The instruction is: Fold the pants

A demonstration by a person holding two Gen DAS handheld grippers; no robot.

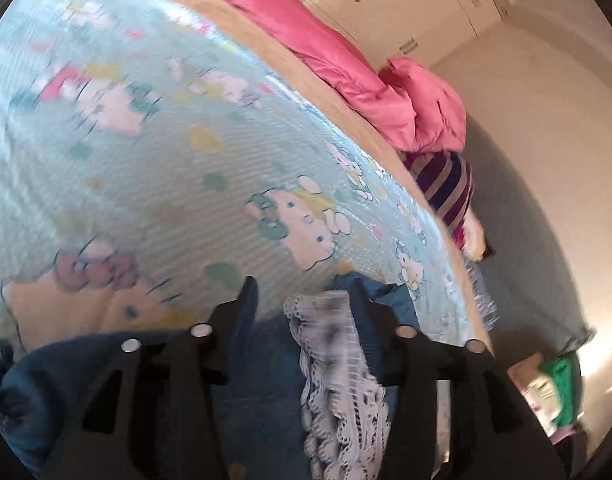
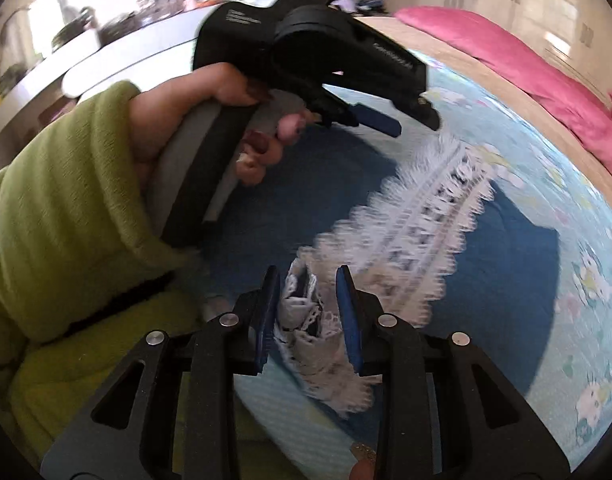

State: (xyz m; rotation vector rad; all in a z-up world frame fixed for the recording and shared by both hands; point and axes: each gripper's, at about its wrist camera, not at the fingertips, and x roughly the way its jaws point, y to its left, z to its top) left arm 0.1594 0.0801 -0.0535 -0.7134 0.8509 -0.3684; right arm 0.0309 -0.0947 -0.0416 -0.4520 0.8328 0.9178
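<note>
Left unit: my left gripper (image 1: pixel 302 282) has its jaws apart. The 2 fingers stand clear on either side of a strip of white lace trim (image 1: pixel 337 380), and neither pad presses on it. The lace runs along dark blue pants (image 1: pixel 258 380), which lie flat on the bed sheet (image 1: pixel 146 160), a pale blue sheet printed with cartoon cats. In the left wrist view the pants fill the lower edge, under and between the fingers; the picture is blurred there. Past the sheet, a pink quilt (image 1: pixel 345 60) lies along the far side of the bed, with a striped cloth (image 1: pixel 445 188) hanging off the bed's edge just beside it. Right unit: in the right wrist view my left hand (image 2: pixel 194 120), in a green sleeve (image 2: pixel 66 200), grips the left unit's handle above the pants, with the tip of the lace just beside its parted jaws. My right gripper (image 2: pixel 307 276) has its jaws clamped on a bunched end of the lace at the near edge of the pants; the lace fills the gap between the 2 blue pads.
</note>
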